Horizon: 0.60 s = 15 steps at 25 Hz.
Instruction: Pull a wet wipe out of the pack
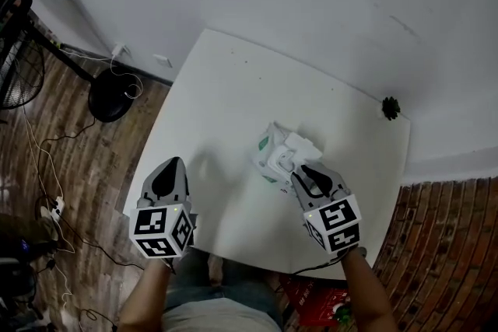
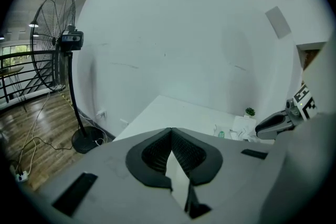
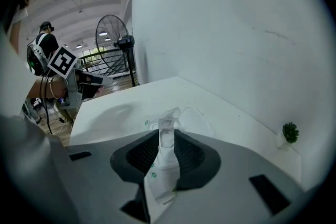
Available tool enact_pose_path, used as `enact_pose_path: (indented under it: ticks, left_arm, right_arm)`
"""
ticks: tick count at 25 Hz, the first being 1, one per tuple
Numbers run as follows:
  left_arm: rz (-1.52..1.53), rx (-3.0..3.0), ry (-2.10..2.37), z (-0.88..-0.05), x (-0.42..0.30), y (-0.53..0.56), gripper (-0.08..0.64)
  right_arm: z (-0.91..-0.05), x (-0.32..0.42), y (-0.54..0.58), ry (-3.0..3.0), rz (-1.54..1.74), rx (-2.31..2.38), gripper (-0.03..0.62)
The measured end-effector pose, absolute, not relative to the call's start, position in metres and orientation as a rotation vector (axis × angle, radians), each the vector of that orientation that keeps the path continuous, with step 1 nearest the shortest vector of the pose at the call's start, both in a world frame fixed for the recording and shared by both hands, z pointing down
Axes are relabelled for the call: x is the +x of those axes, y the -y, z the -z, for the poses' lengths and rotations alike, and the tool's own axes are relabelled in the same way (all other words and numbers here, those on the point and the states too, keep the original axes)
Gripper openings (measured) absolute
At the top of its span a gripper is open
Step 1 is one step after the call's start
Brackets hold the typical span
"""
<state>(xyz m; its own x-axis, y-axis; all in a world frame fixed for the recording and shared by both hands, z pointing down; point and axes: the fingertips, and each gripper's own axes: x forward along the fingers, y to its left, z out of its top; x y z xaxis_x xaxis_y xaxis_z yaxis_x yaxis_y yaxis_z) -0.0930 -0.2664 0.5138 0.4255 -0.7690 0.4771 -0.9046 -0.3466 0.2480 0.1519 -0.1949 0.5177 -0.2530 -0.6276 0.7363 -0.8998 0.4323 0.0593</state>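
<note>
The wet wipe pack (image 1: 278,153) is white with green marks and lies crumpled right of the middle of the white table (image 1: 226,105). My right gripper (image 1: 300,170) reaches it from the near side. In the right gripper view the right gripper (image 3: 167,134) is shut on a white, green-dotted strip of the pack (image 3: 164,165), whose far end bunches up just past the tips. My left gripper (image 1: 171,166) hovers over the table's near left edge, well apart from the pack. It is shut (image 2: 171,131) with nothing between its jaws. The left gripper view shows the pack (image 2: 235,130) far off to the right.
A small dark plant (image 1: 391,108) sits at the table's far right corner. A standing fan (image 1: 22,50) with a round base (image 1: 109,101) and cables stands on the wooden floor to the left. A person (image 3: 41,50) stands far off in the right gripper view.
</note>
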Motion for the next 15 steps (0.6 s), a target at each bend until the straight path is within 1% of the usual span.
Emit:
enact_pose_path:
  ticks: [15]
  left_arm:
    - [-0.346,2.085,1.484,-0.537,-0.136,0.264,0.0]
  right_arm:
    - [-0.547,0.144,0.207,1.876,-0.527,1.067,0.083]
